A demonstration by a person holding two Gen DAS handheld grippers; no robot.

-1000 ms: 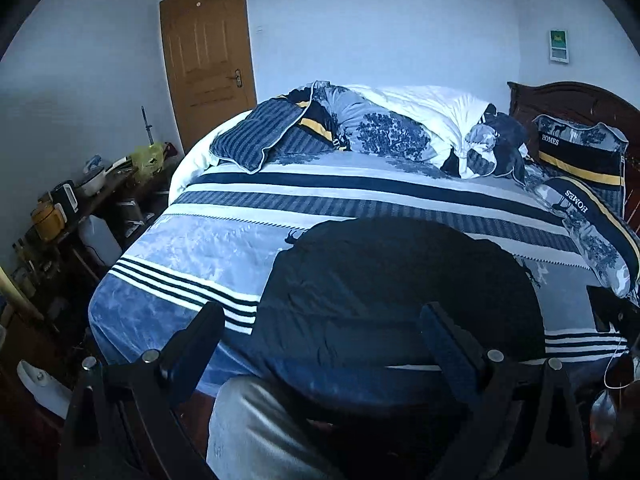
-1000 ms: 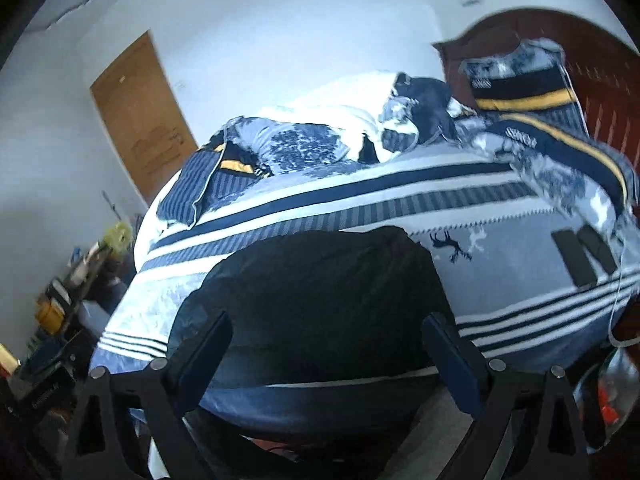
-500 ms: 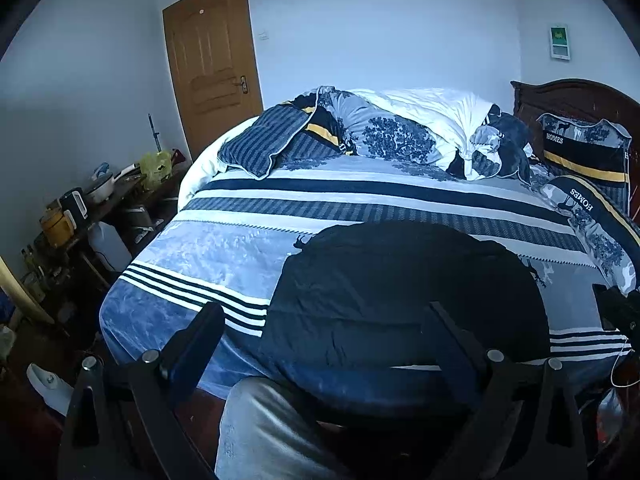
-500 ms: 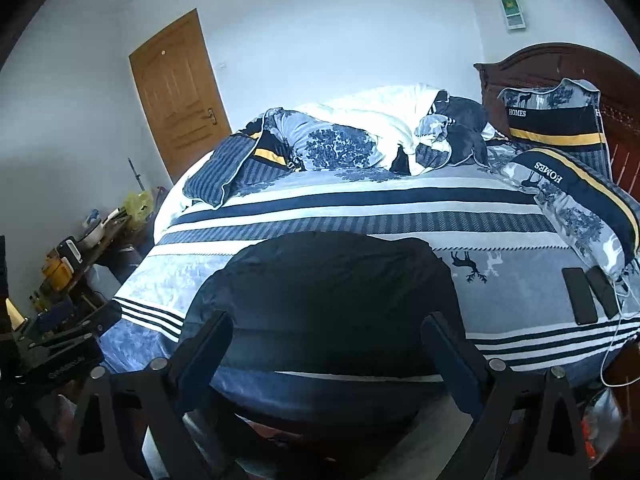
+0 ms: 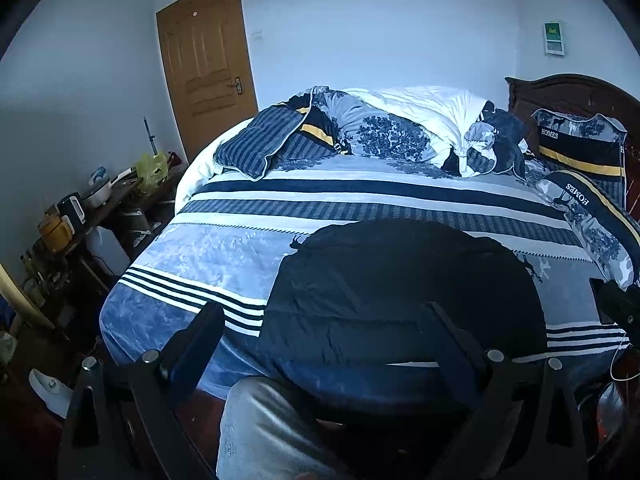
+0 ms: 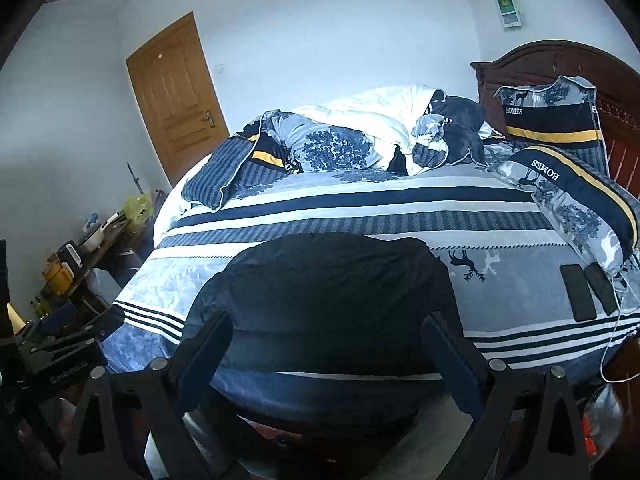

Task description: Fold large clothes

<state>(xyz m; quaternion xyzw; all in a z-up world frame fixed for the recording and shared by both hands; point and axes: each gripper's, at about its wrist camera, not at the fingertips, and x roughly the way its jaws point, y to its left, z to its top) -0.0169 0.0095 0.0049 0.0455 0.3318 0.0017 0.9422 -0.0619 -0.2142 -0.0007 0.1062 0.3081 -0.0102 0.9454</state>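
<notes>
A large dark navy garment (image 5: 400, 292) lies folded into a broad rectangle on the near side of the bed (image 5: 248, 248); in the right wrist view the same garment (image 6: 324, 300) reaches the bed's front edge. My left gripper (image 5: 324, 340) hangs open above and in front of the garment's near edge, holding nothing. My right gripper (image 6: 328, 344) is likewise open and empty, held back from the garment's front edge. Both are clear of the cloth.
A rumpled duvet (image 5: 400, 128) and pillows (image 6: 560, 184) crowd the far side and right of the bed. Two phones (image 6: 580, 292) lie at the right edge. A cluttered side table (image 5: 80, 208) stands left, a door (image 5: 208, 64) behind. A person's grey trouser leg (image 5: 260, 432) is below.
Both grippers have lifted and drawn back from the bed, and the right view has levelled out. The garment has stayed in place.
</notes>
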